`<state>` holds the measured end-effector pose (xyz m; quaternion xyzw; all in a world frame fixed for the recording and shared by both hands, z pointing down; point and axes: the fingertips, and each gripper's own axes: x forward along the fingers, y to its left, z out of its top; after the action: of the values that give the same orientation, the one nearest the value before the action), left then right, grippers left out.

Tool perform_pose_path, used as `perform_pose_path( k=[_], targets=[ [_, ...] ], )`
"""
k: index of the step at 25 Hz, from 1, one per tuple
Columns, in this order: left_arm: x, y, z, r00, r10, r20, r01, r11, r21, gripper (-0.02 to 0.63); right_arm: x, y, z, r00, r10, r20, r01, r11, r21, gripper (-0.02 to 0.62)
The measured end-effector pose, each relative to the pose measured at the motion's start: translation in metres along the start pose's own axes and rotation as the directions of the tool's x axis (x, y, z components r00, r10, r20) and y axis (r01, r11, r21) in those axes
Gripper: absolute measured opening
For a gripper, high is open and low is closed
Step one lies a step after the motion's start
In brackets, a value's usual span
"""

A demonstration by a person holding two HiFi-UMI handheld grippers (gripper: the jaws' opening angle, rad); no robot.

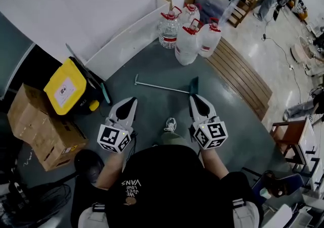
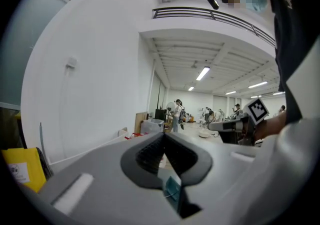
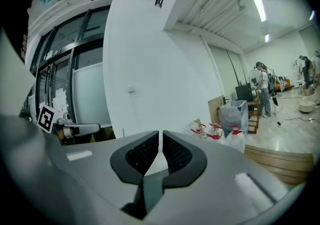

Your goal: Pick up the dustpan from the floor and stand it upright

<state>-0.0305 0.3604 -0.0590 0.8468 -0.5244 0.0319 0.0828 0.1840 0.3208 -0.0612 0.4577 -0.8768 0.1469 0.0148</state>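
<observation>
The shirt (image 1: pixel 152 191) reads VANS, while the left gripper (image 1: pixel 133 100) and right gripper (image 1: pixel 193 97), jaws pressed together and empty, point nearly level, nearer the person than the dustpan (image 1: pixel 194 85).

The dustpan (image 1: pixel 194 85) is seen as teal plastic, and its long handle (image 1: pixel 161 87) appears to be bare metal with a dull sheen, though it is small in the view. The water jugs (image 1: pixel 188 39) at the upper centre are made of glossy translucent plastic. Matt brown cardboard is shown by the box (image 1: pixel 40 128) at the lower left, and pale wood by the slatted boards (image 1: pixel 243 77) at the right. The left gripper (image 1: pixel 132 99) and the right gripper (image 1: pixel 194 97) are finished in smooth matt grey, with black ribbed pads (image 3: pixel 142 155).
</observation>
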Motion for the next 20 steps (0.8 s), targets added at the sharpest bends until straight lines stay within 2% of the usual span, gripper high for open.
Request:
perform_pose_path(
  k=[5, 10, 15, 20],
  targets=[
    [0.056, 0.021, -0.003, 0.999, 0.025, -0.023, -0.025, 1.0, -0.001, 0.052, 0.041, -0.034, 0.001, 1.0, 0.018, -0.023, -0.018, 1.0, -0.005, 0.04],
    [0.106, 0.04, -0.009, 0.997, 0.045, -0.057, -0.046, 0.999, -0.024, 0.054, 0.081, -0.07, 0.004, 0.998, 0.036, -0.054, -0.035, 0.999, 0.009, 0.041],
    [0.137, 0.058, -0.021, 0.996, 0.037, -0.086, -0.042, 0.997, -0.061, 0.054, 0.111, -0.092, -0.001, 0.994, 0.053, -0.091, -0.054, 0.999, -0.005, 0.06],
    [0.163, 0.089, -0.035, 0.994, 0.012, -0.111, -0.023, 0.994, -0.105, 0.055, 0.141, -0.098, -0.015, 0.99, 0.031, -0.139, -0.035, 0.999, -0.021, 0.08]
  ],
)
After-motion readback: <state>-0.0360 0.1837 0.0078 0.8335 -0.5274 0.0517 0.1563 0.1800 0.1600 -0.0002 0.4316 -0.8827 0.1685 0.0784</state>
